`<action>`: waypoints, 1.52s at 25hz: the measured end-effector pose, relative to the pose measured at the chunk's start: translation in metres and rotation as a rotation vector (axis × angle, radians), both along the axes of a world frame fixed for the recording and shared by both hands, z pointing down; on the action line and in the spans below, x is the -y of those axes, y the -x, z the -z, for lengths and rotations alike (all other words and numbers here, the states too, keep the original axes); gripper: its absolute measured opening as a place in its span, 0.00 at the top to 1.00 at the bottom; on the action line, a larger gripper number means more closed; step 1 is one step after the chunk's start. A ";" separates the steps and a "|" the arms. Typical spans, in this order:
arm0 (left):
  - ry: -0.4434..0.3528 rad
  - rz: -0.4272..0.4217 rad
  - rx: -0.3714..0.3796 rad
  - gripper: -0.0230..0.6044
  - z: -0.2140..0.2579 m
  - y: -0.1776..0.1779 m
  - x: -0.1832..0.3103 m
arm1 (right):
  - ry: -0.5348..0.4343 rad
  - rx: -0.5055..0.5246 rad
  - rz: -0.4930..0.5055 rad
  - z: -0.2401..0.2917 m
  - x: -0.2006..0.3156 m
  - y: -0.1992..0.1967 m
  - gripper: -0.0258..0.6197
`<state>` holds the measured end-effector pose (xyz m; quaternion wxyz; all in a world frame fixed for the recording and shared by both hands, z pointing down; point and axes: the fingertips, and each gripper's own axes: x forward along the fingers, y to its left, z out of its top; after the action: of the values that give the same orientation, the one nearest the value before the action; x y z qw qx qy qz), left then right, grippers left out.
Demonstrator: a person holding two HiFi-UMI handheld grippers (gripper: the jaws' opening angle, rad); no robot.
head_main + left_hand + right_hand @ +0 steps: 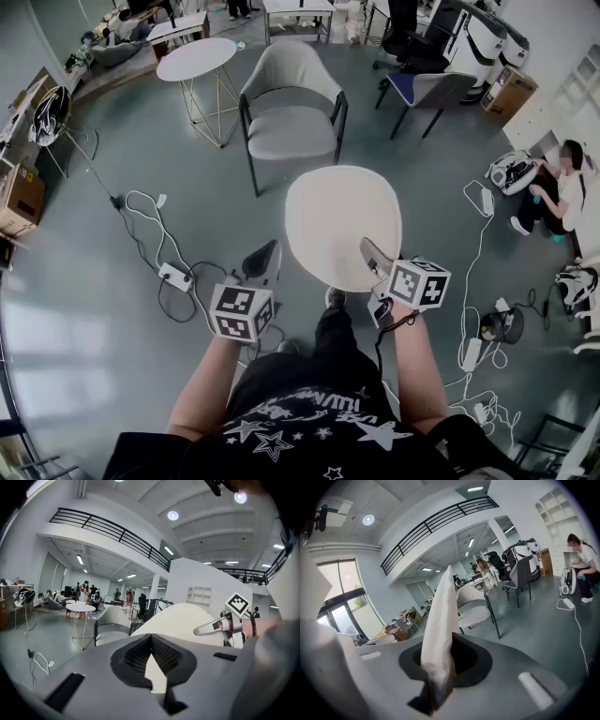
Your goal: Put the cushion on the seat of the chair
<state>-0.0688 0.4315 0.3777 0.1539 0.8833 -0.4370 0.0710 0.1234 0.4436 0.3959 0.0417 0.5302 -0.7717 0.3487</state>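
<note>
A round white cushion point(342, 225) hangs in front of me, above the floor. My right gripper point(375, 258) is shut on its near right edge; in the right gripper view the cushion point(440, 620) stands edge-on, pinched between the jaws point(438, 677). My left gripper point(262, 262) sits just left of the cushion's near edge and seems apart from it. In the left gripper view the cushion point(183, 620) bulges to the right, and a pale sliver shows in the jaw slot point(152, 667); what it is stays unclear. The grey chair point(291, 127) stands beyond the cushion, its seat bare.
A round white table point(197, 58) stands left of the chair. Cables and a power strip point(173, 275) lie on the floor at my left. A blue-seated chair point(422, 91) is at the back right. A person point(562, 192) sits on the floor at the right.
</note>
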 end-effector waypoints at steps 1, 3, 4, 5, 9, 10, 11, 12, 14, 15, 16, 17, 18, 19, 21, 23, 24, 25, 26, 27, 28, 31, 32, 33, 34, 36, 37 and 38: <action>-0.001 -0.002 0.001 0.95 0.000 -0.001 -0.001 | 0.002 0.000 -0.001 -0.001 -0.001 -0.001 0.87; -0.004 -0.004 0.004 0.95 0.001 -0.003 -0.001 | 0.006 0.000 -0.001 -0.002 -0.002 -0.001 0.87; -0.005 -0.003 0.005 0.95 0.002 -0.003 0.000 | 0.008 0.002 0.000 -0.002 -0.001 -0.001 0.87; -0.005 -0.002 0.005 0.95 0.002 -0.003 0.000 | 0.010 0.003 0.002 -0.003 -0.001 0.000 0.87; -0.002 0.011 0.004 0.95 0.001 0.000 0.006 | 0.011 0.006 0.013 -0.004 0.004 0.003 0.87; 0.000 0.014 0.006 0.95 0.001 0.000 0.007 | 0.010 0.007 0.017 -0.003 0.005 0.004 0.87; 0.002 0.018 0.007 0.95 0.000 0.000 0.008 | 0.011 0.009 0.021 -0.004 0.006 0.004 0.87; 0.006 0.021 0.008 0.95 -0.001 0.000 0.010 | 0.014 0.009 0.024 -0.005 0.006 0.003 0.87; 0.013 0.030 0.007 0.95 -0.004 -0.001 0.014 | 0.024 0.008 0.030 -0.008 0.008 0.001 0.87; 0.017 0.035 0.007 0.95 -0.006 -0.002 0.017 | 0.028 0.009 0.033 -0.010 0.010 -0.001 0.87; 0.021 0.040 0.007 0.95 -0.008 -0.004 0.019 | 0.032 0.012 0.035 -0.013 0.012 -0.003 0.87; 0.025 0.045 0.009 0.95 -0.011 -0.005 0.023 | 0.033 0.020 0.034 -0.015 0.016 -0.005 0.87; 0.030 0.049 0.011 0.95 -0.013 -0.007 0.027 | 0.033 0.031 0.033 -0.017 0.021 -0.008 0.87; 0.036 0.052 0.014 0.95 -0.016 -0.010 0.032 | 0.031 0.044 0.031 -0.018 0.027 -0.011 0.87; 0.049 0.057 0.019 0.95 -0.021 -0.016 0.043 | 0.031 0.063 0.032 -0.020 0.041 -0.017 0.87; 0.062 0.065 0.023 0.95 -0.025 -0.023 0.058 | 0.039 0.062 0.044 -0.022 0.058 -0.025 0.87; 0.068 0.072 0.024 0.95 -0.026 -0.028 0.067 | 0.044 0.057 0.053 -0.022 0.068 -0.029 0.87; 0.074 0.079 0.025 0.95 -0.027 -0.032 0.077 | 0.051 0.054 0.060 -0.023 0.078 -0.034 0.87; 0.078 0.085 0.026 0.95 -0.028 -0.038 0.087 | 0.059 0.053 0.065 -0.025 0.089 -0.039 0.87; 0.081 0.091 0.027 0.95 -0.028 -0.043 0.097 | 0.066 0.055 0.068 -0.026 0.100 -0.045 0.87; 0.082 0.097 0.029 0.95 -0.028 -0.049 0.108 | 0.071 0.059 0.071 -0.027 0.112 -0.051 0.87; 0.079 0.117 0.029 0.95 -0.025 -0.065 0.139 | 0.079 0.063 0.082 -0.026 0.148 -0.069 0.87; 0.076 0.123 0.030 0.95 -0.023 -0.069 0.148 | 0.078 0.064 0.087 -0.024 0.159 -0.075 0.87; 0.072 0.130 0.031 0.95 -0.021 -0.074 0.158 | 0.076 0.065 0.093 -0.022 0.170 -0.080 0.87; 0.067 0.137 0.033 0.95 -0.020 -0.079 0.167 | 0.073 0.068 0.101 -0.020 0.180 -0.086 0.87; 0.061 0.154 0.037 0.95 -0.017 -0.089 0.183 | 0.063 0.073 0.115 -0.016 0.199 -0.098 0.87; 0.060 0.163 0.039 0.95 -0.016 -0.094 0.191 | 0.059 0.077 0.120 -0.014 0.207 -0.103 0.87; 0.059 0.172 0.041 0.95 -0.016 -0.098 0.197 | 0.056 0.084 0.124 -0.013 0.214 -0.108 0.87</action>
<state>0.0295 0.2344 0.3932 0.1763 0.8361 -0.5118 0.0883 0.2319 0.2292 0.4088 0.0456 0.4651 -0.7941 0.3887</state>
